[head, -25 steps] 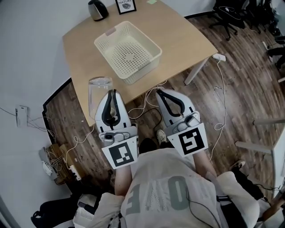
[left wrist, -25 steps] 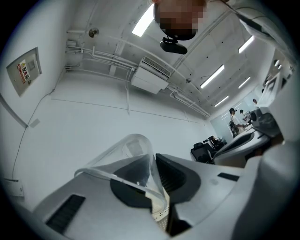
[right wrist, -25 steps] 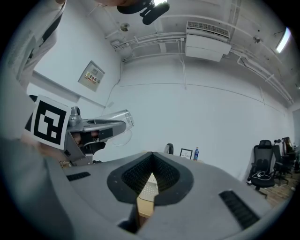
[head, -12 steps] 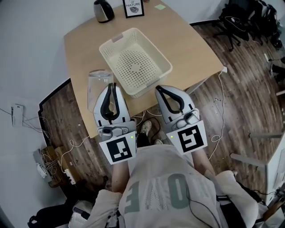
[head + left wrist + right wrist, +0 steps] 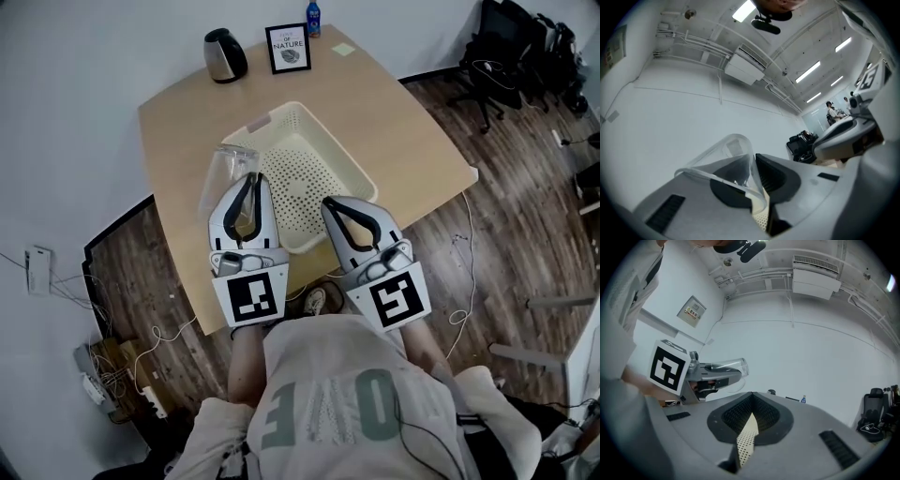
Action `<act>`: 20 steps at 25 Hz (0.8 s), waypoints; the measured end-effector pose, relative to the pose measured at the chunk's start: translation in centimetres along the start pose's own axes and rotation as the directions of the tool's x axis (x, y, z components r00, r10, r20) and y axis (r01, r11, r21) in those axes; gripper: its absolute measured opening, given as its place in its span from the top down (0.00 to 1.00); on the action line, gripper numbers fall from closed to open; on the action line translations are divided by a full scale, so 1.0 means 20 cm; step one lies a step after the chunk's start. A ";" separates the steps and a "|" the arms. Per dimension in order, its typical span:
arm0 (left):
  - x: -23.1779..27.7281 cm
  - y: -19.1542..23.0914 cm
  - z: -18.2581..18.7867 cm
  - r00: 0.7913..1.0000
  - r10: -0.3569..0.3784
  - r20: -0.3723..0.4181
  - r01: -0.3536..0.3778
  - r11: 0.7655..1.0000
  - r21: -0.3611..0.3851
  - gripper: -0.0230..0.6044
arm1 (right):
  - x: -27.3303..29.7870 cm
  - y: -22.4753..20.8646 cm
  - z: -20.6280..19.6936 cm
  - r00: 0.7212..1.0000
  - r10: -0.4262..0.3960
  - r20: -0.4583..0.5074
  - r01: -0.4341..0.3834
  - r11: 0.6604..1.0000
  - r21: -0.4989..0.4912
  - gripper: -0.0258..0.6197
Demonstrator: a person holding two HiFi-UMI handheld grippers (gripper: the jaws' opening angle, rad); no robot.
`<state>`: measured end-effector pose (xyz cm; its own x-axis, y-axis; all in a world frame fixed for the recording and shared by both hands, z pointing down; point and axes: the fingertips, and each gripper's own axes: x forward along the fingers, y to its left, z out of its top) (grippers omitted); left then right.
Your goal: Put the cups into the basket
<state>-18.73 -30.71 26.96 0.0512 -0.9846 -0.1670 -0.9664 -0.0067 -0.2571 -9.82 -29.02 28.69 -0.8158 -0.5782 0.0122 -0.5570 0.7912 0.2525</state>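
A clear plastic cup hangs over the wooden table, just left of the cream perforated basket. My left gripper is shut on the cup's wall near the rim, and the cup lies tilted across the left jaw in the left gripper view, where my left gripper pinches it. My right gripper is over the basket's near edge, shut and holding nothing. In the right gripper view my right gripper has its jaws meeting at the tips, with the cup seen at the left.
A dark kettle, a framed picture, a small blue bottle and a yellow note stand at the table's far end. Black office chairs are at the right, cables on the wood floor.
Both grippers have moved forward over the table, from its near edge to the basket's near side. The cup travelled along in the left gripper.
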 end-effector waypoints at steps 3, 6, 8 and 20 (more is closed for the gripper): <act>0.13 -0.02 -0.13 0.994 -0.066 -0.090 0.070 0.997 0.041 0.90 | 0.05 -0.04 -0.04 1.000 -0.007 -0.026 0.008 1.000 0.006 0.96; 0.22 -0.08 -0.26 0.971 -0.138 -0.198 0.152 0.986 0.061 0.90 | 0.08 -0.07 -0.06 0.999 -0.022 -0.040 0.022 1.000 0.015 0.96; 0.29 -0.11 -0.37 0.944 -0.185 -0.273 0.208 0.977 0.055 0.90 | 0.09 -0.09 -0.07 0.998 -0.035 -0.047 0.036 0.999 0.024 0.96; 0.54 -0.18 -0.85 0.672 -0.349 -0.653 0.516 0.854 0.074 0.90 | 0.11 -0.16 -0.16 0.988 -0.101 -0.114 0.105 0.994 0.029 0.96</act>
<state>-18.98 -44.28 42.37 0.2073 -0.7734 0.5991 -0.7798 -0.5004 -0.3762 -9.37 -33.43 30.97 -0.7325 -0.6739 0.0966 -0.6437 0.7317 0.2241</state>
